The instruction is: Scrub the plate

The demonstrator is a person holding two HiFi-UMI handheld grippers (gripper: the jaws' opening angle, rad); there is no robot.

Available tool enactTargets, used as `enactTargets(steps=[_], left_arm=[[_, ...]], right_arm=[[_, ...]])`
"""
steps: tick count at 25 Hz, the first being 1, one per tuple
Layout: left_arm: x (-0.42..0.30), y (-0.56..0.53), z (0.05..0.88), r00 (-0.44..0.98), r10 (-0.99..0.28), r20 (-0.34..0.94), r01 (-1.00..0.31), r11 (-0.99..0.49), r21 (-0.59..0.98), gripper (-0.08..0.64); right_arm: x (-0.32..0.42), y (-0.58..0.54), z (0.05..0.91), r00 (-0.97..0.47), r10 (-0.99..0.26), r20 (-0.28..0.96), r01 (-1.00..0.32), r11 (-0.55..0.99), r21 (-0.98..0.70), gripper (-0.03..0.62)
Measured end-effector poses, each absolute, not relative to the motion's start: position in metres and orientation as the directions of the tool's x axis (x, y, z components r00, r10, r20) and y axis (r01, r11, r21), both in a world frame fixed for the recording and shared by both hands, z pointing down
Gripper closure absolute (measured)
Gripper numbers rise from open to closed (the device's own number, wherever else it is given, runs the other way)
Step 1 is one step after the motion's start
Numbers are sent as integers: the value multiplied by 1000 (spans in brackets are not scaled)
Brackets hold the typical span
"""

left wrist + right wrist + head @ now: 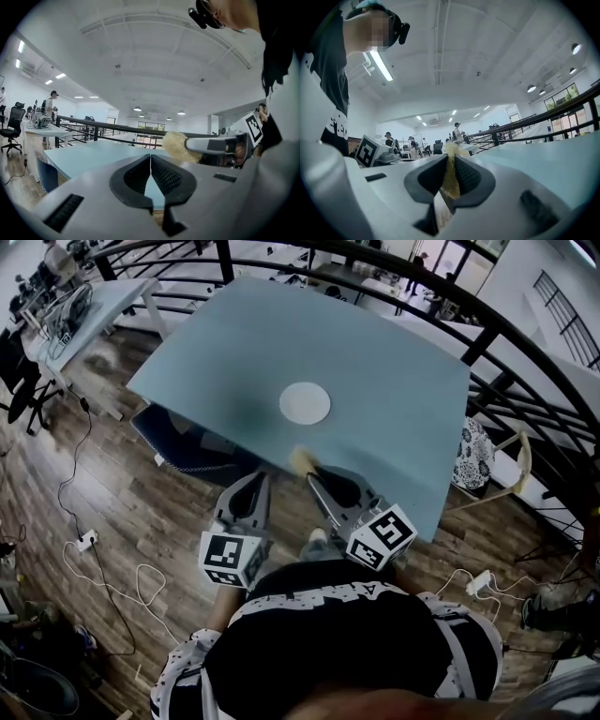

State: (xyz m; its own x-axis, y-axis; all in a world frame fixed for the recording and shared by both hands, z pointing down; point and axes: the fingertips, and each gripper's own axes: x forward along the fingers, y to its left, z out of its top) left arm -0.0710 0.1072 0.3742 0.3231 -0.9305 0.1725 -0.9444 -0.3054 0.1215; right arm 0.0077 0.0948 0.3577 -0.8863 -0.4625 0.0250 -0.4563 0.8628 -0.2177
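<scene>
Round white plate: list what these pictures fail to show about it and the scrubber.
Round white plate: too small in the head view to tell clean from dirty; not discernible in either gripper view.
Pale yellow fibrous scrubber: right gripper view, mostly covered by the right gripper's closed jaws.
Light blue table's near edge: head view, partly behind the right gripper.

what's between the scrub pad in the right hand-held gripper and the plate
Nothing: in the head view only a bare stretch of the blue table lies between the scrub pad, held by the right hand-held gripper, and the white plate.
</scene>
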Motion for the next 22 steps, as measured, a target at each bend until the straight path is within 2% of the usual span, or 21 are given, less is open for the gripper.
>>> enactTargets(steps=[22], left_arm=[[-48, 56, 372, 294, -935, 198, -956, -286, 72, 545]], right_arm=[[27, 38, 363, -901, -433, -11, -416, 873, -255, 540]])
